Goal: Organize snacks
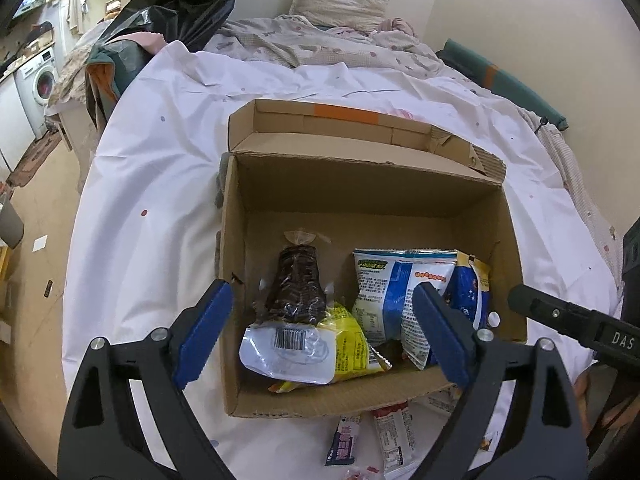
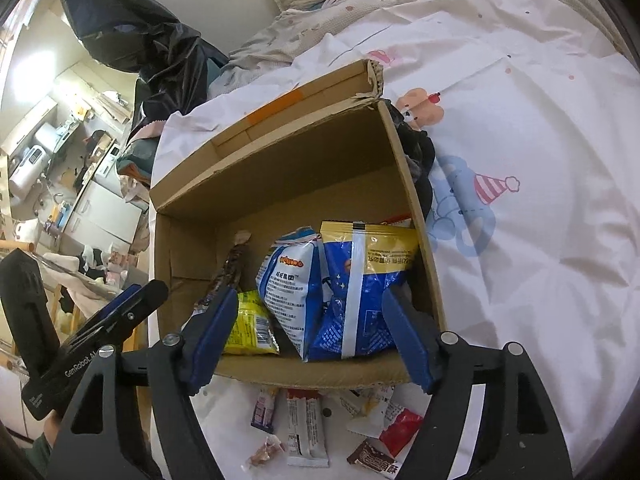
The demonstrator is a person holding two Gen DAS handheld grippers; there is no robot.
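Observation:
An open cardboard box (image 1: 360, 184) stands on a white bed sheet. In it lie a clear pack of dark cookies (image 1: 296, 288), a yellow and white pouch (image 1: 316, 352) and two blue and white snack bags (image 1: 400, 292). My left gripper (image 1: 322, 286) hangs open over the box's near left part, its pads touching nothing. My right gripper (image 2: 312, 294) is open over the near right part, above a blue bag with a yellow top (image 2: 360, 280); its pads are clear of the bag. Several small snack bars (image 2: 306, 428) and a red packet (image 2: 400, 428) lie loose on the sheet in front of the box.
A black plastic bag (image 1: 180, 0), a pillow (image 1: 340, 4) and a crumpled quilt (image 1: 320, 44) lie at the far end of the bed. The floor and a washing machine (image 1: 42, 80) are off to the left. A dark cloth (image 2: 420, 160) is beside the box's right wall.

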